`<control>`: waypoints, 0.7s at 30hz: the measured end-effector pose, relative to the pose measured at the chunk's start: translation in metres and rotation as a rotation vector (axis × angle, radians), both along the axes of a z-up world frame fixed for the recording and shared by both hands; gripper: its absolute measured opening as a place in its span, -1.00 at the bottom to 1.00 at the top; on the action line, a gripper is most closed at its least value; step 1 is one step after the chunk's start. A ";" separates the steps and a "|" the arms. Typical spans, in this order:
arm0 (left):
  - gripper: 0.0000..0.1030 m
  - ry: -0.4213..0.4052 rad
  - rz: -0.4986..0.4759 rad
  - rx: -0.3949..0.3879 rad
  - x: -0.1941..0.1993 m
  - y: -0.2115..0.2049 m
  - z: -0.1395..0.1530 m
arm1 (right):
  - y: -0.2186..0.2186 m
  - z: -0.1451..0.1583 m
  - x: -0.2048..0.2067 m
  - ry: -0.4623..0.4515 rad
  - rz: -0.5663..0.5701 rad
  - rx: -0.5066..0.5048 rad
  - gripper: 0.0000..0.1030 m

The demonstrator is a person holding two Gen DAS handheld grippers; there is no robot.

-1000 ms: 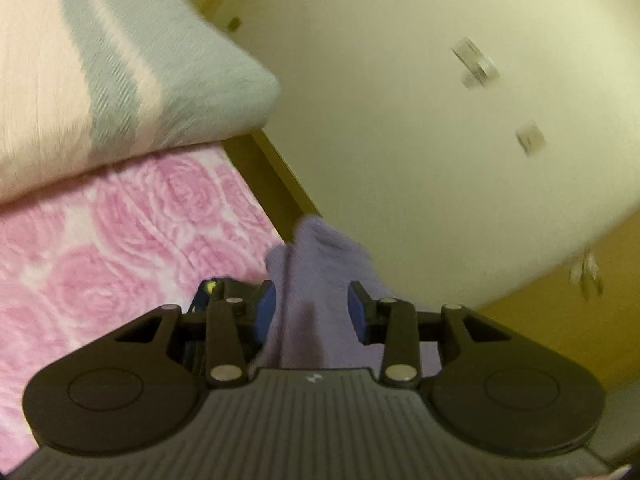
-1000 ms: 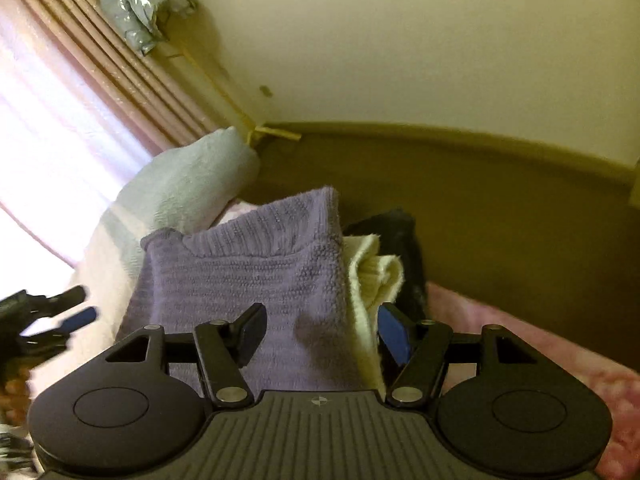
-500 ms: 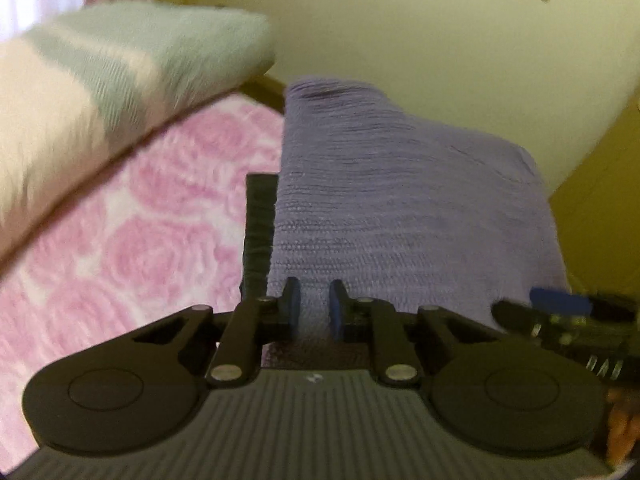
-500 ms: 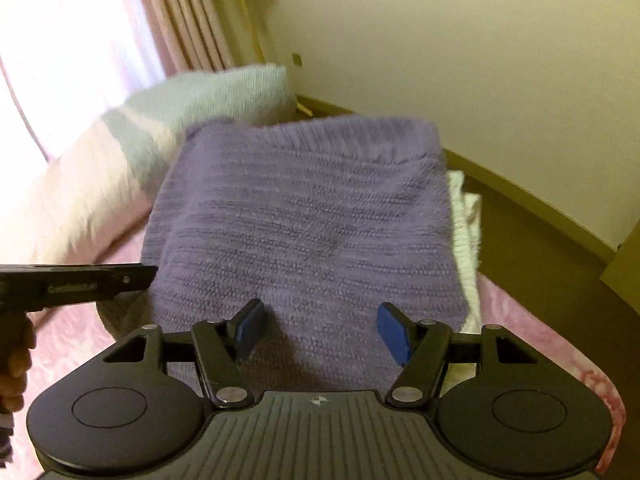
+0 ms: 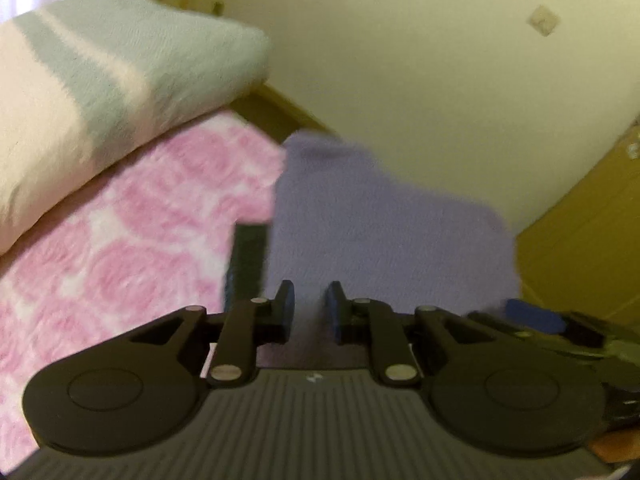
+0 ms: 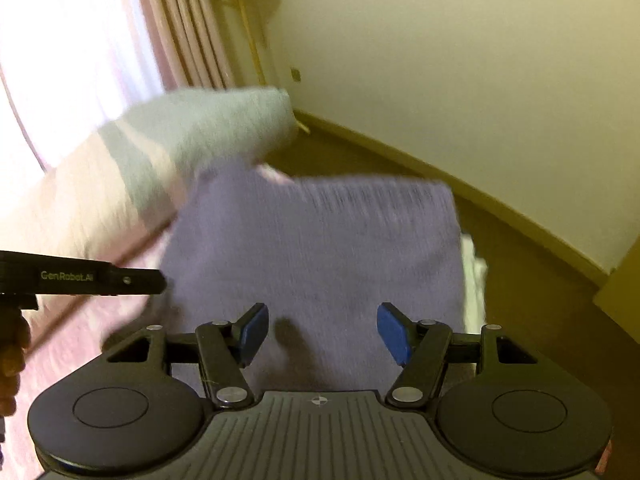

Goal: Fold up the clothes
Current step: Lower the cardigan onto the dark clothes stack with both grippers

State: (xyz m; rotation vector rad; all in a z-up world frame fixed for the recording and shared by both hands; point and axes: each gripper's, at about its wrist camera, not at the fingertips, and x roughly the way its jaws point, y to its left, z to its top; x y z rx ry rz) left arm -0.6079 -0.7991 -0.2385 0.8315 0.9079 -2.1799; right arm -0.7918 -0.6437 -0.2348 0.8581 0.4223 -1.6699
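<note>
Dim yellowish light, motion blur, window point(image 6: 60, 60) glare.

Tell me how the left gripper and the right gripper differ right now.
Jaws: the left gripper has just been closing to a narrow gap, with a fold of the purple sweater between its pads; the right gripper stands wide open.
Grip: the left pinches the sweater's near edge; the right only hovers over the sweater, its pads clear of the knit.
Shared: both have blue pads, point down at the same sweater and sit at its near edge.

A home bedroom: rose-patterned pink bedspread point(image 5: 120, 248), striped pillow point(image 5: 112, 68), and curtains point(image 6: 184, 24) by the window
</note>
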 end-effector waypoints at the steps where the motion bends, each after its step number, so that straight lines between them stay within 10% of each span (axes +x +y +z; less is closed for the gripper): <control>1: -0.75 0.011 -0.022 -0.001 -0.006 -0.001 0.004 | -0.004 0.001 -0.001 -0.008 0.000 -0.010 0.26; 13: -0.57 -0.079 -0.091 0.052 -0.039 -0.029 -0.058 | -0.066 -0.048 0.002 0.064 0.013 0.155 0.26; 21: -0.60 -0.078 -0.078 0.044 -0.043 -0.030 -0.025 | -0.071 -0.030 -0.016 -0.018 0.010 0.153 0.26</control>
